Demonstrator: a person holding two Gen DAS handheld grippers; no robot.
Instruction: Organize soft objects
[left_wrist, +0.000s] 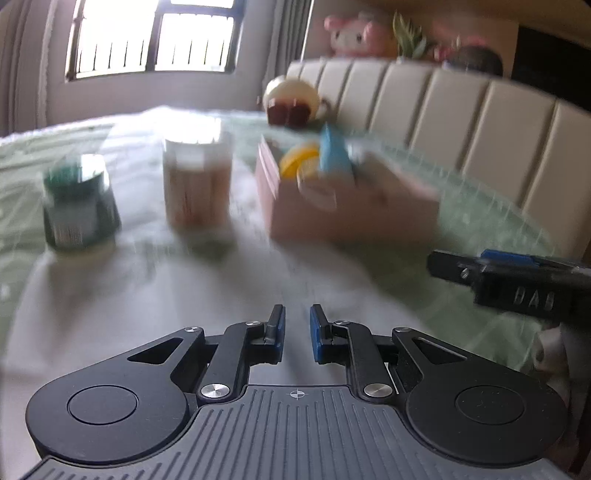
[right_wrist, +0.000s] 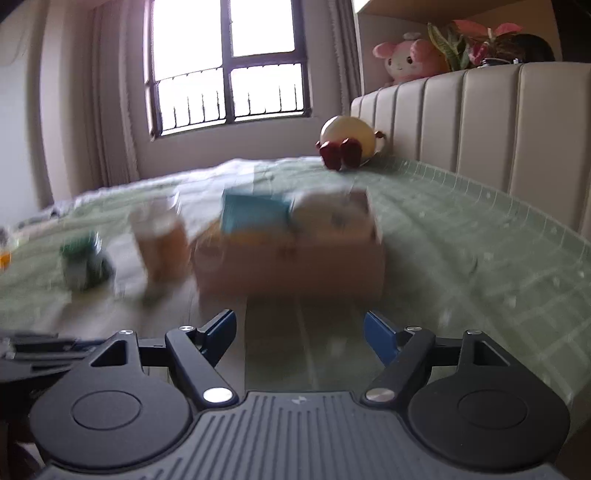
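Left wrist view: we see our left gripper (left_wrist: 297, 326) low in the frame, angled down over the pale green bedspread (left_wrist: 480, 206), its blue-padded jaws drawn close with only a narrow gap and nothing between them. At the right edge the right gripper (left_wrist: 517, 280) reaches in from the side, blurred.

In the right wrist view, that right gripper (right_wrist: 300, 338) sits at the bottom centre, its jaws spread wide and empty, pointing toward the cardboard box (right_wrist: 291, 266) in mid-frame.

The box is open-topped and rests on the bedspread. Soft things stick up out of it: a blue piece (right_wrist: 255, 216) on the left, something yellow (left_wrist: 297, 160) beside it, and a pale bundle (right_wrist: 332, 212) on the right; blur keeps us from saying what they are.

Left of the box stand a tan cylindrical container (right_wrist: 160, 243) and, further left, a dark green-topped jar (right_wrist: 83, 264); their contents we cannot tell.

In the upper right, a round cream plush with dark red feet (right_wrist: 347, 142) leans by the padded headboard (right_wrist: 498, 122), well apart from the box.
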